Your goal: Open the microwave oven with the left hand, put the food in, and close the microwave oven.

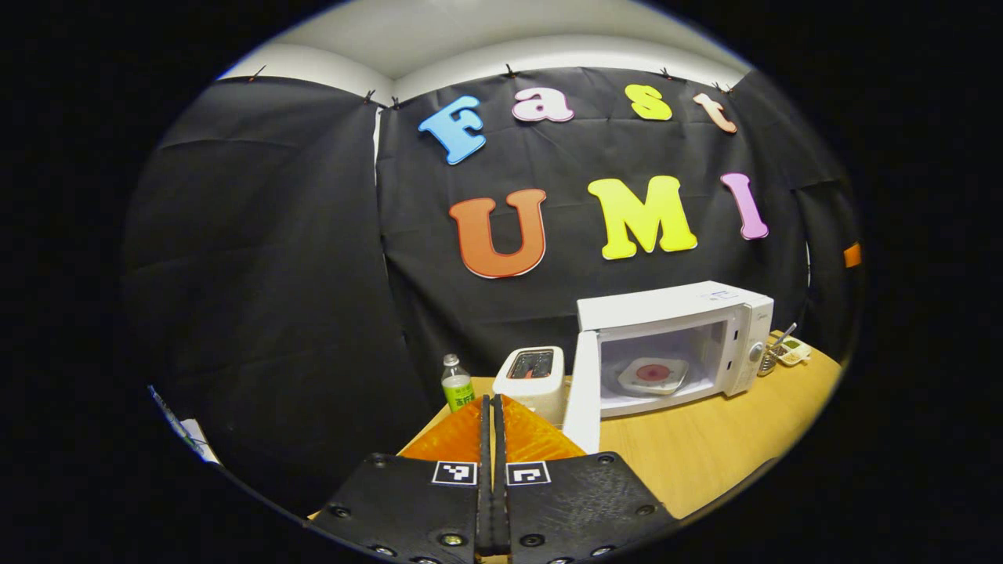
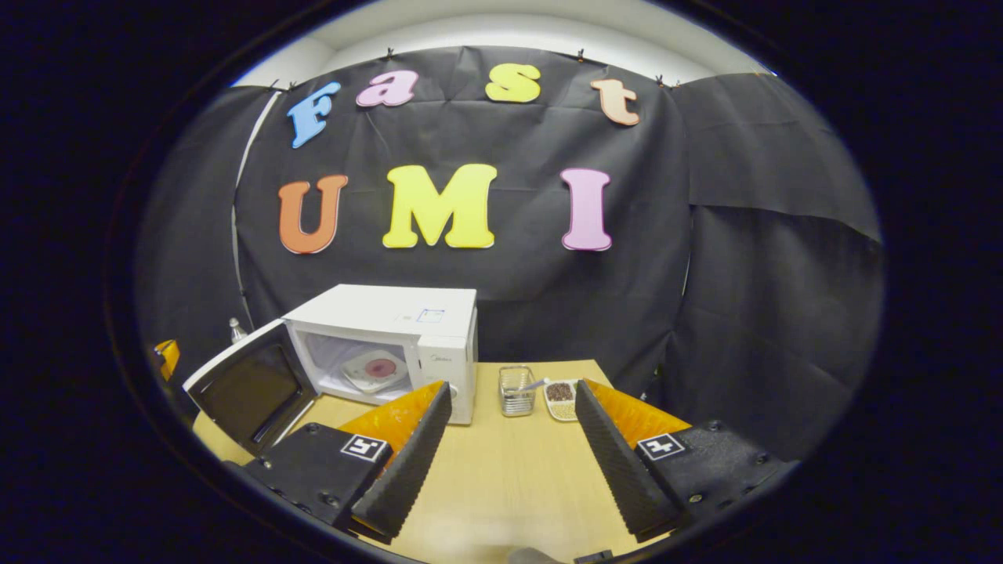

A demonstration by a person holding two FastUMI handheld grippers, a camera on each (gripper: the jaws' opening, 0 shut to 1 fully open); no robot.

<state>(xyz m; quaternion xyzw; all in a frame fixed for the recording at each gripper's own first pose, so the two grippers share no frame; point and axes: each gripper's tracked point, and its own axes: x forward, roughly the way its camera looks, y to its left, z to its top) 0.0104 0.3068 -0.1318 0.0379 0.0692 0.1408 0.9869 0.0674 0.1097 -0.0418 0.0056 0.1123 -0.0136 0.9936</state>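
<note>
A white microwave oven (image 1: 689, 313) (image 2: 439, 333) stands on the wooden table (image 1: 705, 454) (image 2: 501, 470) with its door (image 1: 584, 392) (image 2: 251, 388) swung wide open. Inside it lies a white plate with a red round of food (image 1: 653, 374) (image 2: 378, 368). In the left gripper view, my left gripper (image 1: 494, 407) is shut with nothing between its fingers, low at the table's near left, short of the door. In the right gripper view, my right gripper (image 2: 513, 403) stands open and empty above the table, to the right of the oven.
A white toaster (image 1: 531, 380) and a green-labelled bottle (image 1: 457, 384) stand left of the oven. A clear glass holder (image 2: 516, 389) and a small dish of dark bits (image 2: 560, 398) (image 1: 791, 350) sit to the oven's right, near the back wall.
</note>
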